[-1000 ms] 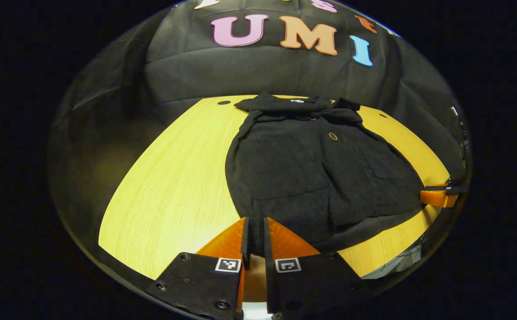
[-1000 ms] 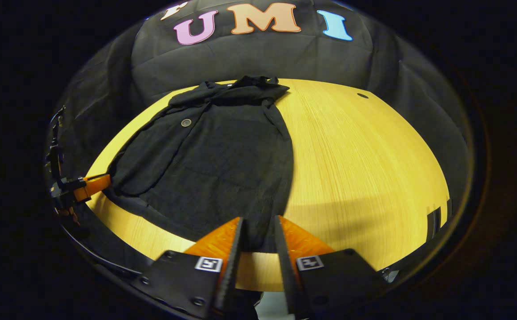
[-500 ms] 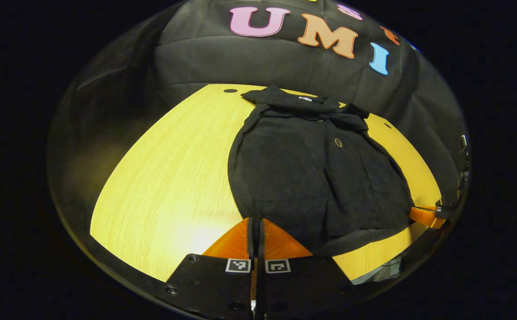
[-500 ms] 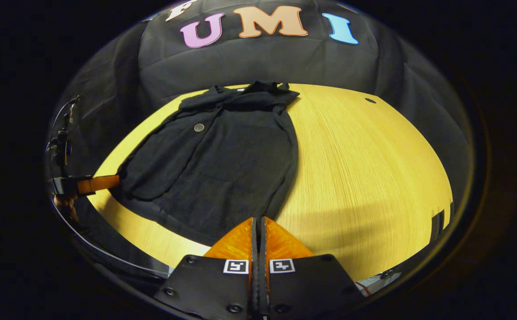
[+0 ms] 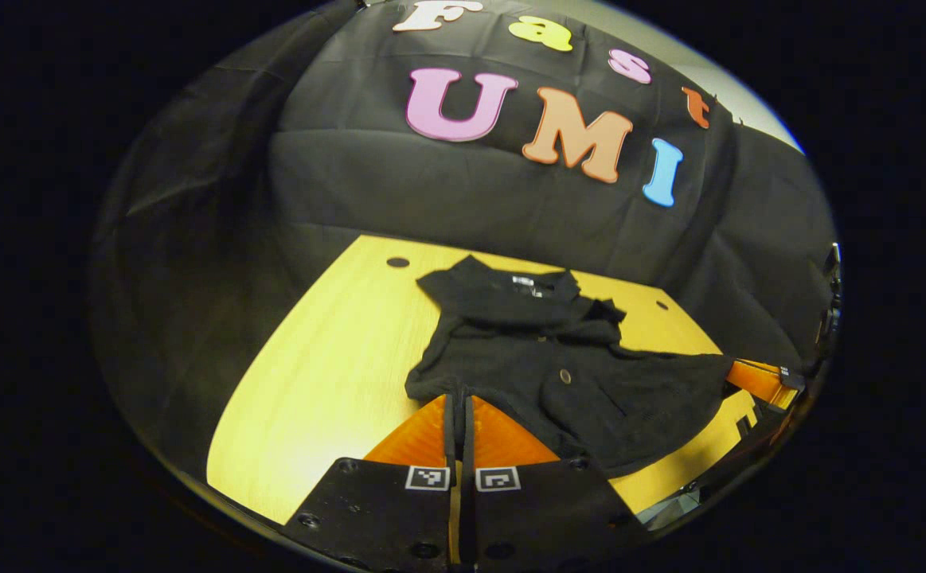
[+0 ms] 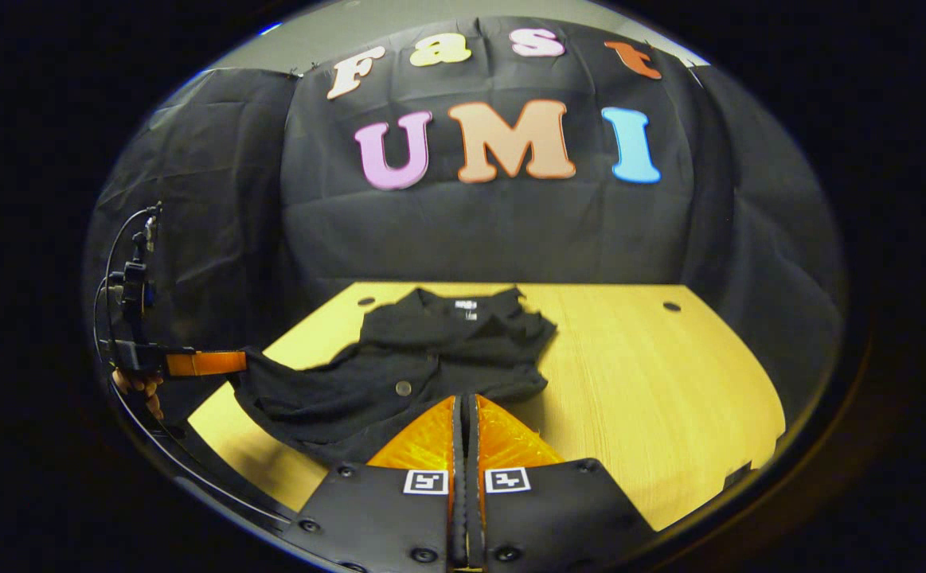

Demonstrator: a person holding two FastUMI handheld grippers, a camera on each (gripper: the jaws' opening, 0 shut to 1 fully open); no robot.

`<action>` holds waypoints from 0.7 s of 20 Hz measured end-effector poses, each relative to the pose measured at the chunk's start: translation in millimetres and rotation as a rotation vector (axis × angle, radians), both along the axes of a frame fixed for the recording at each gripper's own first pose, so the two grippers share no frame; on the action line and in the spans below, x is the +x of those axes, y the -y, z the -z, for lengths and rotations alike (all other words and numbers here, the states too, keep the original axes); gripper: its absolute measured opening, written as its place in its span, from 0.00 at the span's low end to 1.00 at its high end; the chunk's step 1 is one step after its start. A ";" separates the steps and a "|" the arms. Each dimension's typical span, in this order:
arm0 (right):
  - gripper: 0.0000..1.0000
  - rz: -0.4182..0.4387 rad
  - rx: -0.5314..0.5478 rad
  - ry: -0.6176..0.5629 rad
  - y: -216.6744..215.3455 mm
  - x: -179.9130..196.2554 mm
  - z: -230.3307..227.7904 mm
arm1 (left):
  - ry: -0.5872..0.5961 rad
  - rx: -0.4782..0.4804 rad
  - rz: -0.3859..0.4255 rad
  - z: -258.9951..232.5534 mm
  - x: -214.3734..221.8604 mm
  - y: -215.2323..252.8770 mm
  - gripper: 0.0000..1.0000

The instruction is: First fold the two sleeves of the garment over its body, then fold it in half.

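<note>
Seeing my black garment (image 5: 558, 374) bunched on the yellow bench (image 5: 327, 374), collar at 12 o'clock, hem raised, my left claw (image 5: 459, 410) pinched on its near edge at 6 o'clock, my right claw (image 6: 466, 410) clamped on the hem likewise.

Light wood-grain worktop (image 5: 327, 374) (image 6: 654, 382), with small dark round holes near the far edge. Black garment (image 5: 542, 358) (image 6: 423, 358) resting on it, collar end toward the far edge, near hem raised off the surface. Remaining surface bare wood.
</note>
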State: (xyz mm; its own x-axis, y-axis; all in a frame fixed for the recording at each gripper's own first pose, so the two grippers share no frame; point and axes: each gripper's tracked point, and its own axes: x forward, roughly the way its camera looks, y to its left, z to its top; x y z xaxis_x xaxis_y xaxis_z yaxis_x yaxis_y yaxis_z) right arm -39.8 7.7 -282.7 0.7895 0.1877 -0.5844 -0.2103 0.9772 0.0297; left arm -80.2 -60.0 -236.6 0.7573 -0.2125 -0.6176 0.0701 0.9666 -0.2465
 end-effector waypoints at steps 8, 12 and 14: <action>0.03 0.013 0.025 0.103 8.4 118.2 -37.1 | 0.086 0.045 -0.027 -30.9 114.7 -4.9 0.00; 0.02 0.011 0.044 0.110 14.3 182.6 -35.2 | 0.117 0.085 -0.022 -30.1 177.5 7.7 0.00; 0.02 0.013 0.048 0.105 20.4 216.1 -29.5 | 0.110 0.078 -0.030 -23.5 206.2 15.1 0.00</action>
